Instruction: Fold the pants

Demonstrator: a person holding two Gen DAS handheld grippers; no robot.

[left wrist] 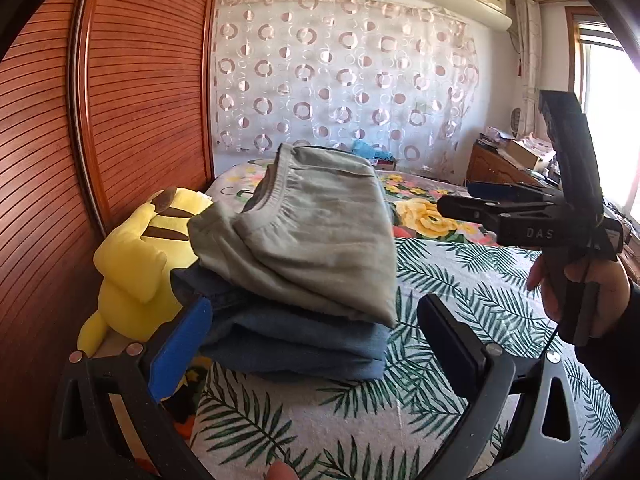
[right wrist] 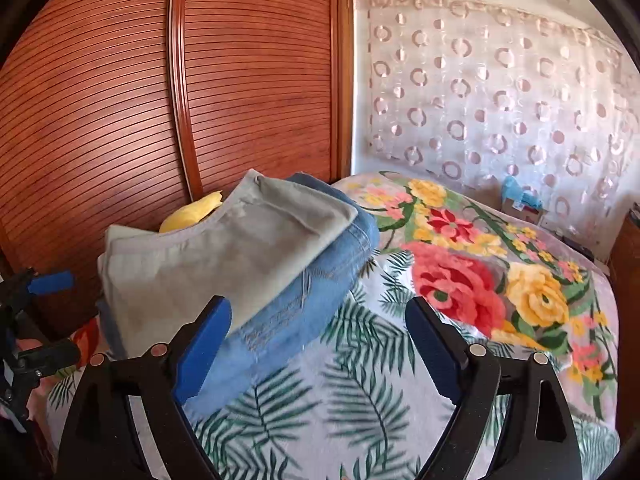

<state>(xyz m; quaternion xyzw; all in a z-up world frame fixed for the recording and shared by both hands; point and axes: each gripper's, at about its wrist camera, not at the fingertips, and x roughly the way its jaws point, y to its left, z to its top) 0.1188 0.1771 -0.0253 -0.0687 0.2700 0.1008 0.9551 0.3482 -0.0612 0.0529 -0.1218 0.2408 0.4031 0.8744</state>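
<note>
Left wrist view: wardrobe (left wrist: pixel 132 92) fills left of frame, bed (left wrist: pixel 460 280) spans centre and right. Grey pants (left wrist: pixel 312 240) sit folded on folded blue jeans (left wrist: pixel 304 344), centre frame, stack resting on the bed. Yellow plush toy (left wrist: pixel 136 264) sits left of the stack. Left tool (left wrist: pixel 316 344) spread, empty, low centre. Right tool (right wrist: pixel 320 344) spread too, holding nothing. Fold looks finished; next move likely only calls for drawing both tools clear without nudging the stack.
</note>
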